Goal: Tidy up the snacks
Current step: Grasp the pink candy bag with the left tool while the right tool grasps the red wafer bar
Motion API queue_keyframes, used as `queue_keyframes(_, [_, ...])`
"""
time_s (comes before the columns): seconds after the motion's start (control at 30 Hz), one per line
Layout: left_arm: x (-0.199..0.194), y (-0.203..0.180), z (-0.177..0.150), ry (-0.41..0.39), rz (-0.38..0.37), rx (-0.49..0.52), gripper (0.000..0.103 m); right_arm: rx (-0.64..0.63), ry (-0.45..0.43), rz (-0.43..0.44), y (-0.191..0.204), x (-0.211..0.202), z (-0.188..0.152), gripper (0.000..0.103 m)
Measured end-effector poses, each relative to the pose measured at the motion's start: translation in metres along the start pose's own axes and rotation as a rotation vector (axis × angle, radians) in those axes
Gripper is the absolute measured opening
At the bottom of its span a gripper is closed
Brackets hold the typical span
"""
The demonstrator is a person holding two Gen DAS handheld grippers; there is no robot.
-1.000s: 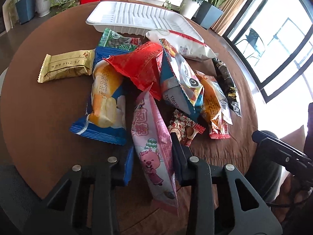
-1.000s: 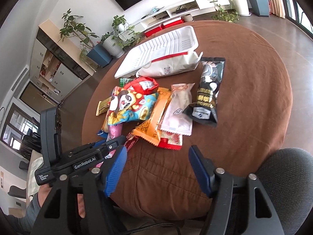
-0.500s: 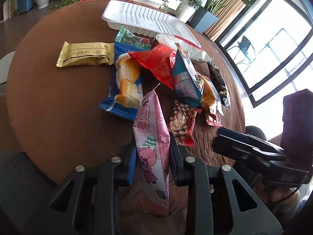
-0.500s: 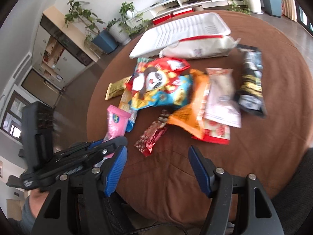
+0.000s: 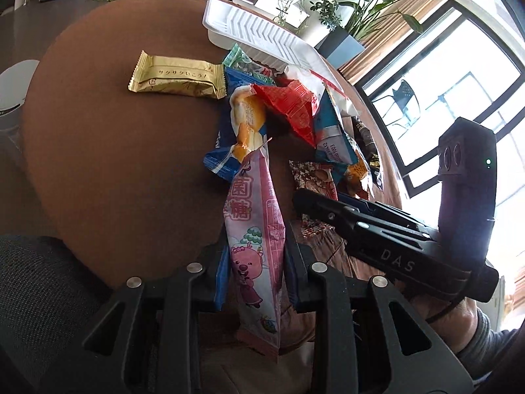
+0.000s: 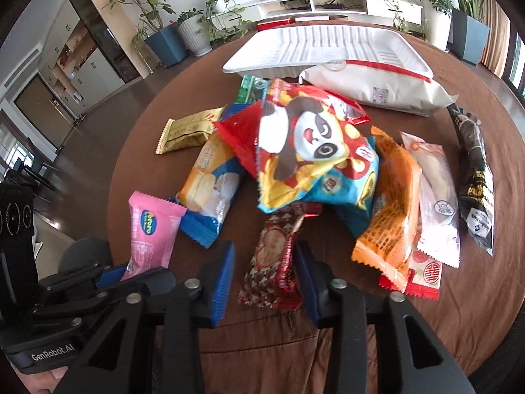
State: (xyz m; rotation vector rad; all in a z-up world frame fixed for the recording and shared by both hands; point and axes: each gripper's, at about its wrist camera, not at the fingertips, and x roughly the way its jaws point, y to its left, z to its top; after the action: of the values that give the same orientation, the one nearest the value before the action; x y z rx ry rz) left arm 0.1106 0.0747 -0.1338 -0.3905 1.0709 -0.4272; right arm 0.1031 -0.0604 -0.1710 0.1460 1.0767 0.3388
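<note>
Two views, differing content. Left wrist view: left gripper (image 5: 254,272) pinches the pink pack (image 5: 254,229) near its lower half, its top end pointing toward 12 o'clock at the snack pile; the right gripper enters from 3 o'clock. Right wrist view alone shows the panda bag (image 6: 311,151) face-on atop the pile, the orange pack (image 6: 390,210) and black pack (image 6: 474,180) at 3 o'clock, and the pink pack at 9 o'clock with the left gripper.

Pink pack: glossy, long, cartoon beaver and green tree printed, crimped ends. White tray (image 6: 325,49) sits at 12 o'clock on the brown table (image 6: 137,151), gold bar (image 5: 177,75) at 10 o'clock of the pile.

Right gripper (image 6: 265,279): jaws partly spread, straddling the red pack (image 6: 275,259); contact cannot be confirmed.

Versus 0.5 s ago: right gripper has advanced and narrowed around the red pack; left gripper keeps its pinch, pink pack pulled away from the pile.
</note>
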Motion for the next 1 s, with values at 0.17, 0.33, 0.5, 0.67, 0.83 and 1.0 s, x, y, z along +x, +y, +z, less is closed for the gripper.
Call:
queue_keyframes(0.17, [0.006,-0.002,0.0,0.009,-0.009,0.008,0.025,-0.013,-0.007,-0.002,-0.004,0.0,-0.002,0.024])
queue_keyframes(0.33, [0.007,-0.006,-0.001,0.011,-0.008,0.022,0.025,-0.014,-0.006,0.032,-0.009,-0.004,-0.011,0.022])
queue_keyframes(0.5, [0.005,-0.017,-0.003,0.018,-0.021,0.063,0.024,-0.017,-0.008,0.091,-0.011,-0.016,-0.02,0.022])
queue_keyframes(0.67, [0.0,-0.029,-0.004,0.02,-0.046,0.087,0.022,-0.012,-0.055,0.171,-0.014,-0.041,-0.023,0.022])
queue_keyframes(0.83, [-0.01,-0.035,-0.002,0.005,-0.072,0.084,0.022,-0.01,-0.107,0.208,-0.021,-0.065,-0.02,0.022])
queue_keyframes(1.0, [-0.025,-0.035,0.012,-0.037,-0.098,0.076,0.022,0.048,-0.146,0.22,-0.047,-0.08,-0.015,0.022])
